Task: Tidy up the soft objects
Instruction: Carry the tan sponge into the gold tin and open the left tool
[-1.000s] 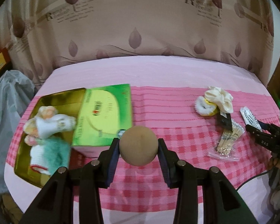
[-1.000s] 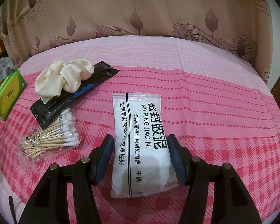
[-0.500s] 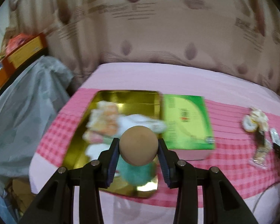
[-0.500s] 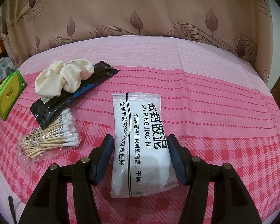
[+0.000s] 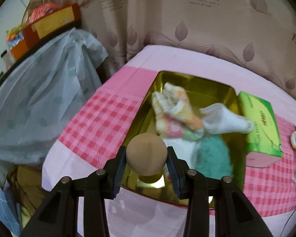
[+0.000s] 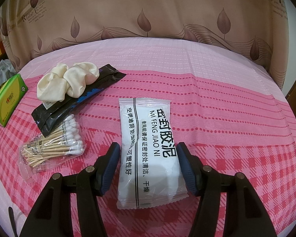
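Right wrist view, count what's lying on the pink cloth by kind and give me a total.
Green box: 1
Cream scrunchie: 1
Black packet: 1
Cotton swab bag: 1
White packet: 1
Total: 5

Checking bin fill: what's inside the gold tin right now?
Inside the gold tin: a pastel patterned cloth, a white sock and a teal fluffy item. The tan ball in the left gripper hides part of the tin floor.
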A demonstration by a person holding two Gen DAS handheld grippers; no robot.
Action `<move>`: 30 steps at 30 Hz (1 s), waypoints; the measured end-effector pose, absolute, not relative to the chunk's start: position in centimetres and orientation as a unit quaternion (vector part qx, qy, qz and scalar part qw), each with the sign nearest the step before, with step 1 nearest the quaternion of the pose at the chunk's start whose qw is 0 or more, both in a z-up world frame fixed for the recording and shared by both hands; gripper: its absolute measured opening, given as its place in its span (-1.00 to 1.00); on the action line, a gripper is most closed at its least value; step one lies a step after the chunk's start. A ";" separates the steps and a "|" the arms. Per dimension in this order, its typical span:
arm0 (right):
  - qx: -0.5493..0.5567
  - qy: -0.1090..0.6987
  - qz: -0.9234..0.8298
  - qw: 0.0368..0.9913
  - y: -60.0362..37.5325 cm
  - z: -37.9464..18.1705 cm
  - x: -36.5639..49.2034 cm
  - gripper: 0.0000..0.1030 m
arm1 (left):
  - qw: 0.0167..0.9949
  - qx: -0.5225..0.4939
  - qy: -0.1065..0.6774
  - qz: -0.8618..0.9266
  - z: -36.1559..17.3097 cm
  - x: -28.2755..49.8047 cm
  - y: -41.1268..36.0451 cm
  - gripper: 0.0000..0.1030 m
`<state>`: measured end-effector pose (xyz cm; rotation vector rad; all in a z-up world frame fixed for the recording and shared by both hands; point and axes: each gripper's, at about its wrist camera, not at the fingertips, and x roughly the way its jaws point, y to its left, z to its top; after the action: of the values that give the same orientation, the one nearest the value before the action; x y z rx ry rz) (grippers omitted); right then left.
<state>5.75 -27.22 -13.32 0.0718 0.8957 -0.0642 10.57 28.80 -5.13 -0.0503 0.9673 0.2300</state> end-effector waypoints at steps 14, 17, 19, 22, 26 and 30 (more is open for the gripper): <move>0.034 0.433 -0.032 0.900 -27.2 -13.3 5.8 0.11 | 0.862 -0.053 0.495 0.099 -7.1 11.4 30.1 -0.17; 0.033 0.433 -0.032 0.900 -27.2 -13.3 5.8 0.11 | 0.861 -0.049 0.497 0.098 -7.2 11.5 29.9 -0.17; 0.033 0.433 -0.032 0.900 -27.2 -13.3 5.8 0.11 | 0.862 -0.048 0.495 0.097 -7.1 11.5 29.8 -0.17; 0.033 0.433 -0.032 0.900 -27.2 -13.3 5.8 0.11 | 0.861 -0.049 0.497 0.095 -7.2 11.4 29.8 -0.16; 0.033 0.433 -0.032 0.900 -27.2 -13.3 5.8 0.11 | 0.864 -0.052 0.493 0.089 -7.0 11.3 29.7 -0.09; 0.033 0.433 -0.032 0.900 -27.2 -13.3 5.8 0.11 | 0.866 -0.051 0.489 0.088 -6.7 11.1 29.6 -0.06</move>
<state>5.80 -27.18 -13.30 0.0690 0.8967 -0.0661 11.11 29.56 -6.73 -0.1074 1.0240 0.1833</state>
